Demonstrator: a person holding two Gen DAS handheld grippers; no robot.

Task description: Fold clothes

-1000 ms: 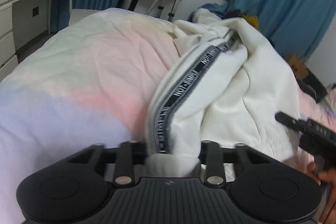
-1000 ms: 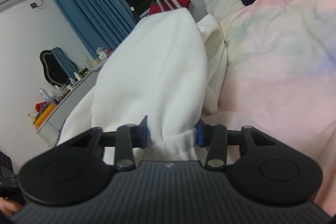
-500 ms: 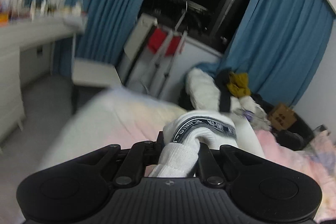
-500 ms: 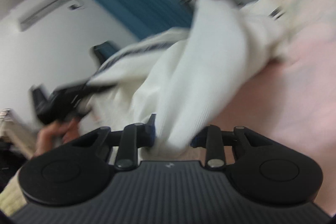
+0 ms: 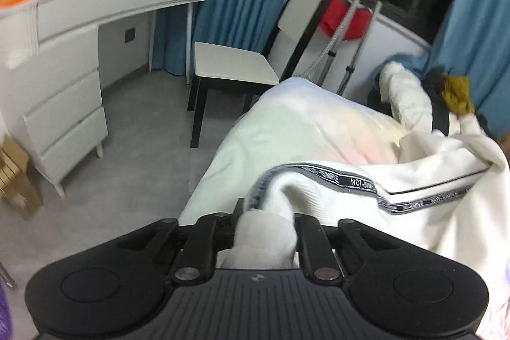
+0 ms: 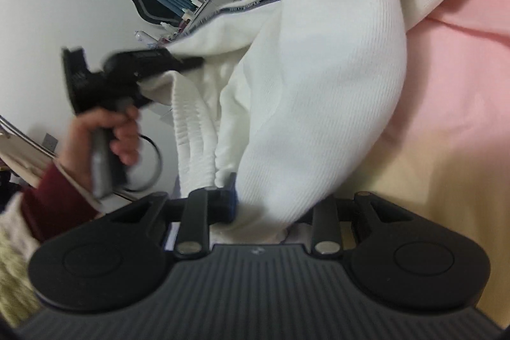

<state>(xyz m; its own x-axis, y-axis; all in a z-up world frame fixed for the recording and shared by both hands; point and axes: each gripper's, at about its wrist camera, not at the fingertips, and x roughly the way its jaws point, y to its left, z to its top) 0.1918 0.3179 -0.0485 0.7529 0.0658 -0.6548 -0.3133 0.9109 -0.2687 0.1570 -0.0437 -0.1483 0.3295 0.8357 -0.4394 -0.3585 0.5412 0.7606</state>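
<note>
Left gripper [image 5: 264, 228] easing open, cuff between jaws | right gripper [image 6: 271, 212] pinching white garment [image 6: 334, 69] | garment hanging bunched over bed [image 5: 302, 123] | folding barely starting, no fold showing

White ribbed-knit garment [image 5: 424, 212] with black "NOT SIMPLE" lettered tape trim; bunched, lifted above a pastel bedspread [image 5: 306, 123].
</note>
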